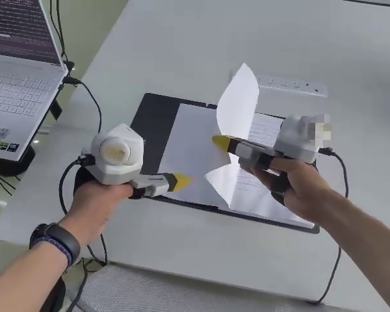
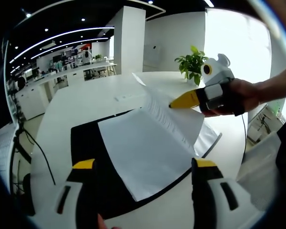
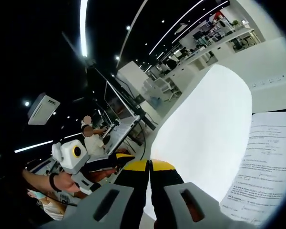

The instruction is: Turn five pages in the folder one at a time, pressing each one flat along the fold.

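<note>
From the head view I see the black folder (image 1: 153, 120) lying open at the middle of the white table (image 1: 182, 39), with a laptop (image 1: 16, 71) off at its 10 o'clock and a power strip (image 1: 292, 84) at its 1 o'clock. My right gripper (image 1: 221, 141) has its jaws pressed together, pinching the edge of one page (image 1: 237, 104). The page stands lifted and curled over the fold, with printed sheets (image 1: 263, 130) lying under it at 3 o'clock. In the right gripper view the yellow tips (image 3: 149, 164) meet where the page's edge begins. My left gripper (image 1: 179, 182) hovers at the folder's 7 o'clock edge, apart from the paper. In its own view its jaws (image 2: 144, 163) are spread wide, holding nothing.
</note>
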